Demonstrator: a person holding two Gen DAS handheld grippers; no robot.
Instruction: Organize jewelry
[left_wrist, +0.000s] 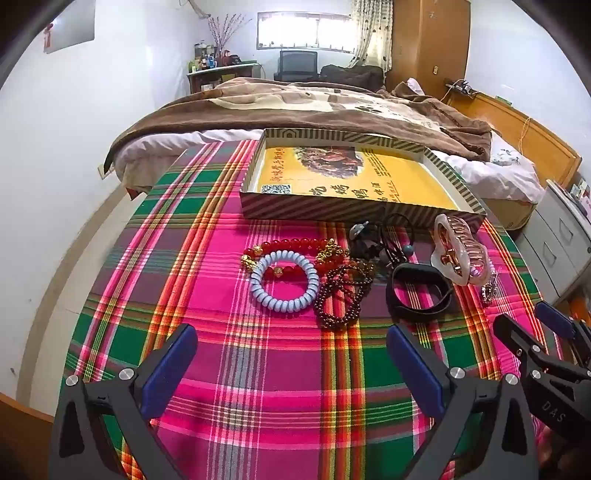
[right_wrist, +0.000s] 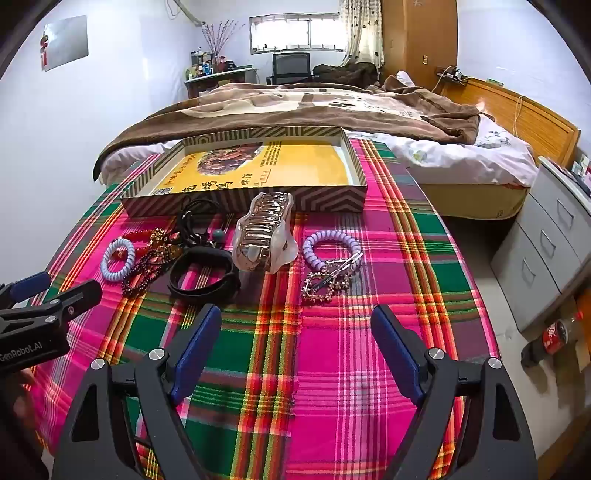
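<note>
Surface: plaid cloth (left_wrist: 229, 369), bed (left_wrist: 295, 103) behind.
Jewelry: bracelets (left_wrist: 284, 282), hair claw (right_wrist: 264, 232) beside striped box (right_wrist: 332, 201).
Grippers: left gripper (left_wrist: 291, 354) and right gripper (right_wrist: 295, 332) hover, jaws apart, empty.

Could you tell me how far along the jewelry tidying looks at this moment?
Nothing looks done: the box holds no jewelry. Nothing is in hand; the left gripper and right gripper hover with jaws open. Left: the blue bracelet, black band, hair claw and purple bracelet, all on the cloth.
</note>
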